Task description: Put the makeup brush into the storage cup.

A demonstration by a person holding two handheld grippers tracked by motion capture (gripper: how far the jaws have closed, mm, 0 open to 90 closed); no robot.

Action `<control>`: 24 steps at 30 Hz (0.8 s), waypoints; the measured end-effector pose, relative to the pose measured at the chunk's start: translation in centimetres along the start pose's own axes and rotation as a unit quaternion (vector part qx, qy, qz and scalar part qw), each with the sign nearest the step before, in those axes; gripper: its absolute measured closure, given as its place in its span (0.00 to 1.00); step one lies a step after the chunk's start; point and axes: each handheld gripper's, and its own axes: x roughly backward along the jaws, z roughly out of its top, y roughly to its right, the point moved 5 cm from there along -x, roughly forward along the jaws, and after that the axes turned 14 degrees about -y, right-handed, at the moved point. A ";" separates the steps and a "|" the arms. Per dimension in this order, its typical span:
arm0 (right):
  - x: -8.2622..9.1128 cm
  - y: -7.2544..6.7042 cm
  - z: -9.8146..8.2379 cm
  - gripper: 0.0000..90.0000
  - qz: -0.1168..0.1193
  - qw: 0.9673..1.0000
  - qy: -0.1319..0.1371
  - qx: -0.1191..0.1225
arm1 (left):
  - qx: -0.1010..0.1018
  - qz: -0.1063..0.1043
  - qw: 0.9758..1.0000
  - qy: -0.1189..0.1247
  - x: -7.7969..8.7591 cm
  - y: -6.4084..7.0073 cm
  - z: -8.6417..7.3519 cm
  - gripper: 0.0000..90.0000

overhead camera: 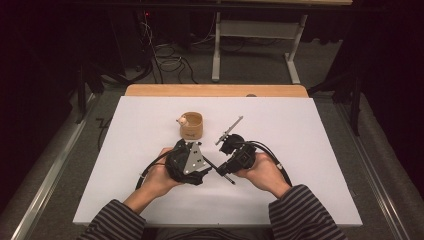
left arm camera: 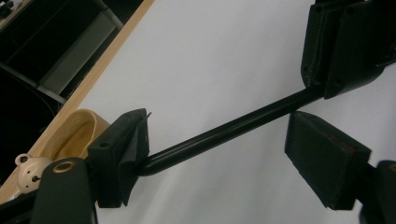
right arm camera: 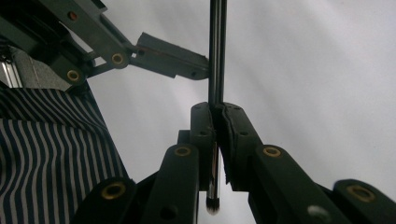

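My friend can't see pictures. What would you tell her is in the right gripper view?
The right gripper is shut on a thin black rod that stands straight up the picture over the white table. One jaw of the left gripper touches the rod higher up, from the left. A striped sleeve shows at the lower left.

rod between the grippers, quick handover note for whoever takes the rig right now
Right gripper: shut on the rod, mid-length.
Left gripper: open; the rod's end rests against one of its fingers, the other finger stands apart.
Cup: upright on the table, beyond the left gripper, untouched.
Done: rod gripped by the right.
Left: left grip not yet closed; probably close it on the rod's end next.
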 end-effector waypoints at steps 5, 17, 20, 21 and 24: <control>0.1 0.1 0.0 0.95 -0.001 1.000 0.001 0.000 | -0.004 -0.002 1.000 -0.010 -0.3 0.0 -0.2 0.25; -0.3 0.0 0.0 0.95 0.000 1.000 -0.007 0.002 | -0.011 0.004 1.000 -0.008 -0.2 0.2 -0.1 0.27; -0.4 -0.1 0.1 0.95 0.001 1.000 -0.010 0.002 | -0.016 0.009 1.000 -0.008 -0.2 0.4 -0.1 0.27; -0.4 -0.1 0.1 0.95 0.001 1.000 -0.011 0.003 | -0.018 0.011 1.000 -0.008 -0.2 0.4 -0.1 0.26; -0.5 -0.1 0.1 0.95 0.002 1.000 -0.014 -0.001 | -0.021 0.007 1.000 -0.007 -0.3 0.6 0.0 0.26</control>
